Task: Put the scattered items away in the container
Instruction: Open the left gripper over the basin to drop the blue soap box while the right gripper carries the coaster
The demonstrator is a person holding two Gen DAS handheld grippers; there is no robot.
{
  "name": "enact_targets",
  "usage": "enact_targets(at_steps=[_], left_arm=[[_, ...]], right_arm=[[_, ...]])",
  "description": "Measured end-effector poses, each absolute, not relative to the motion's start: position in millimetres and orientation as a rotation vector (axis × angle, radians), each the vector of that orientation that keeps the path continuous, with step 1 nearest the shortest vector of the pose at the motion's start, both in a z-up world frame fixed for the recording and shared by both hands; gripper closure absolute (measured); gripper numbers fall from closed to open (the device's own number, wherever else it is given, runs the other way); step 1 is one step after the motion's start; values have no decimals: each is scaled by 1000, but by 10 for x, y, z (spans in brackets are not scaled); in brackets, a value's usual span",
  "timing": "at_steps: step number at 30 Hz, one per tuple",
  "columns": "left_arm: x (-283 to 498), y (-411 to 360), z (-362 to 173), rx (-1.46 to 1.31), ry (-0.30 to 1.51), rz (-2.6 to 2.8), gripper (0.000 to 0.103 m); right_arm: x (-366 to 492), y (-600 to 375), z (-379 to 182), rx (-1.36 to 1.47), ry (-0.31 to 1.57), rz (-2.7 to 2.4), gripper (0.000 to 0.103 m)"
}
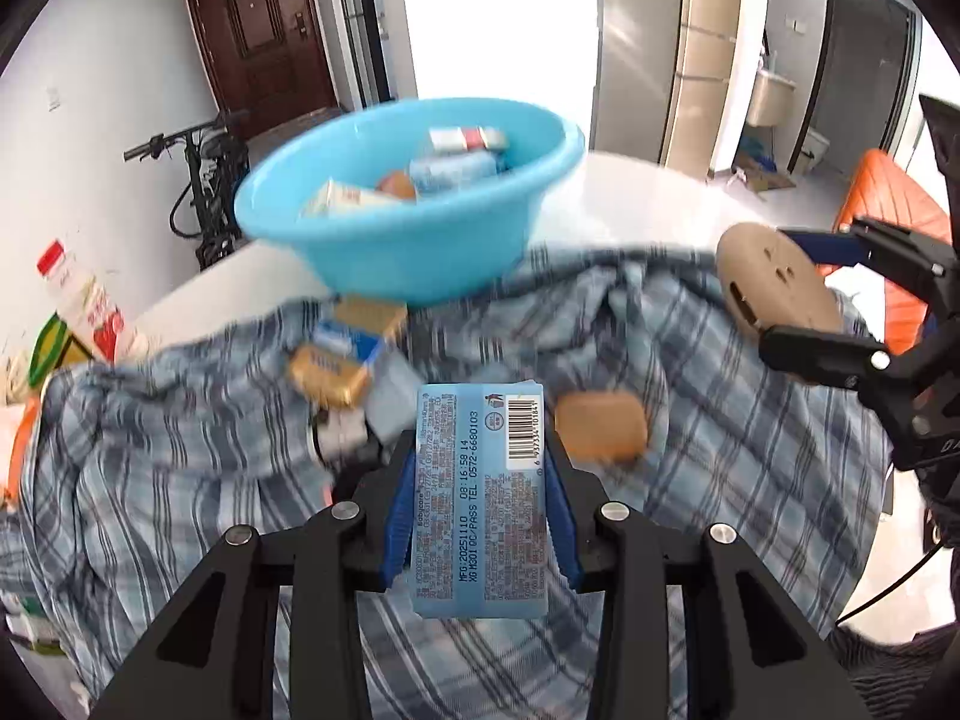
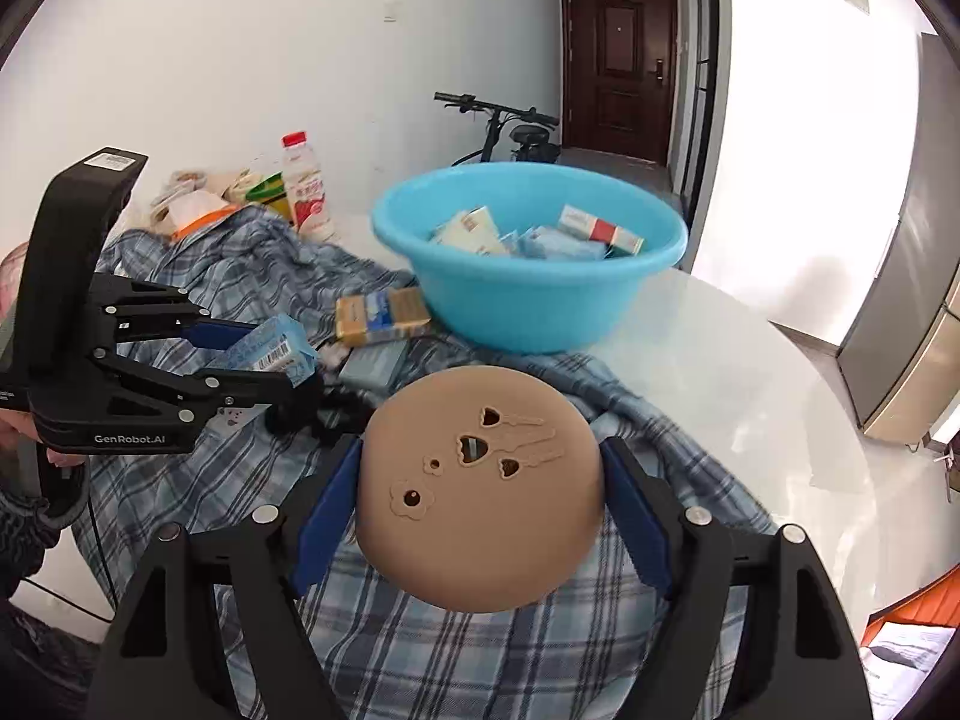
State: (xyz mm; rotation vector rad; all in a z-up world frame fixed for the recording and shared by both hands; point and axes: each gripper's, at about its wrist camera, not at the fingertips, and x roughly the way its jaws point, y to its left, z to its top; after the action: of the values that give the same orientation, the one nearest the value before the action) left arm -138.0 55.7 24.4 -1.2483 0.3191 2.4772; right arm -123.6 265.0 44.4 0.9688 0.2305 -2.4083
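White walls and a dark wooden door back a round white table half covered by a blue plaid cloth, on which a light blue plastic basin already holds several small packets. Above the cloth, the left gripper is clamped on a pale blue tissue pack, barcode side up. The right gripper pinches a tan round lid with heart-shaped cutouts, while loose packets lie just beside the basin.

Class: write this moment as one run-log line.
left gripper: holds blue packet | right gripper: holds tan disc | blue basin: partly filled
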Motion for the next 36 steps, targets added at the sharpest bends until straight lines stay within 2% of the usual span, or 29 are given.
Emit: enact_targets(at_steps=[8, 19, 27, 33, 36], left_arm=[[-1904, 630, 520, -1221, 248, 2470, 62], [-2692, 745, 820, -1194, 262, 2481, 62], [-3509, 745, 722, -1309, 154, 2448, 62], [-4003, 695, 572, -1378, 39, 2426, 62], [-4183, 707, 496, -1402, 43, 2439, 62]], right_arm=[[-1695, 2708, 692, 953, 198, -2436, 26], [-2459, 2708, 932, 941, 115, -2458, 26], [-3017, 2613, 953, 982, 126, -2481, 26], [-3487, 2608, 830, 1091, 48, -2432, 26], [-3649, 2601, 742, 1126, 1, -2405, 26]])
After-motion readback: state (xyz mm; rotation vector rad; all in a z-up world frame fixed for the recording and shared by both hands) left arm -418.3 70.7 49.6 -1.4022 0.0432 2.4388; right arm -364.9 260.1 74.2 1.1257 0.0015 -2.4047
